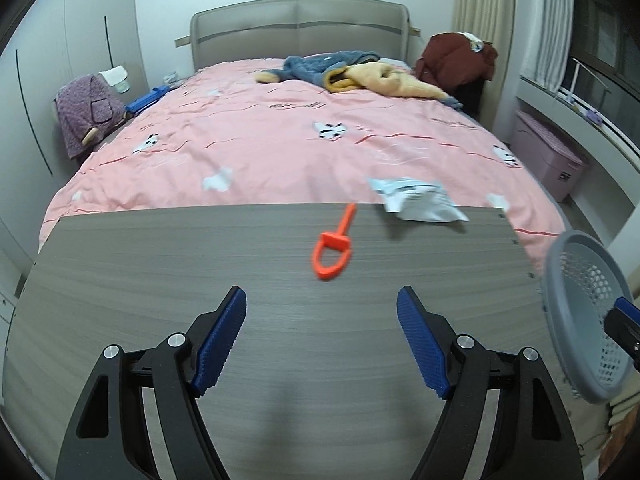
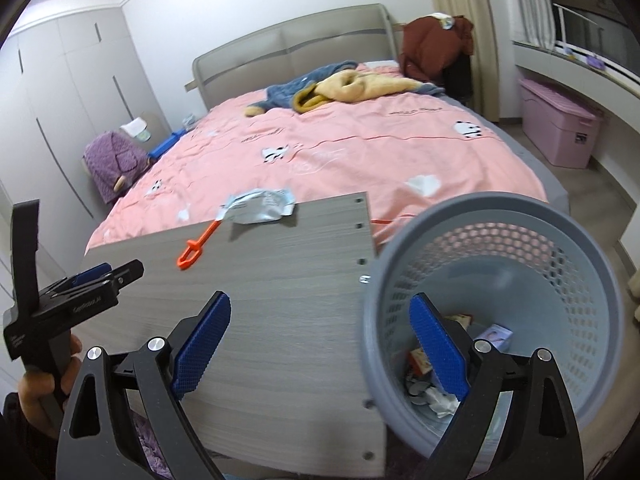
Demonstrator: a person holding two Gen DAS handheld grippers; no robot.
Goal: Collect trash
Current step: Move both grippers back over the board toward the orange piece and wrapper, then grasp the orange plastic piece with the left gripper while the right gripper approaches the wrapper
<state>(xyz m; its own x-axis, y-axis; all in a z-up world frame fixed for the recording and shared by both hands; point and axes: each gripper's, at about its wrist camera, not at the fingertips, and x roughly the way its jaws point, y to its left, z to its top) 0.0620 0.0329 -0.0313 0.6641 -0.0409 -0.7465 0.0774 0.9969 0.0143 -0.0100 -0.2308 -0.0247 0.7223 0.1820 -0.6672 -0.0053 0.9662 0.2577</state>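
Note:
A grey wood-grain board (image 1: 160, 280) lies over the foot of the bed. On it sit an orange plastic loop with a stem (image 1: 332, 252) (image 2: 196, 250) and, at the far edge, a crumpled white wrapper (image 1: 416, 200) (image 2: 260, 208). My left gripper (image 1: 322, 292) hovers open just short of the orange piece, nothing between its fingers; the right wrist view shows it from the side (image 2: 100, 276), with a hand (image 2: 44, 384) on its grip. My right gripper (image 2: 320, 299) stands wide open astride the near rim of a grey perforated basket (image 2: 500, 204) (image 1: 560, 280). Its right finger is inside the basket, which has several bits of trash at its bottom.
The bed's pink cover (image 1: 280, 140) stretches behind the board, with blue and yellow clothes (image 1: 352, 70) near the headboard. A pink storage box (image 2: 560, 128) stands under the window ledge at right. A purple garment (image 1: 84, 116) hangs beside the bed at left.

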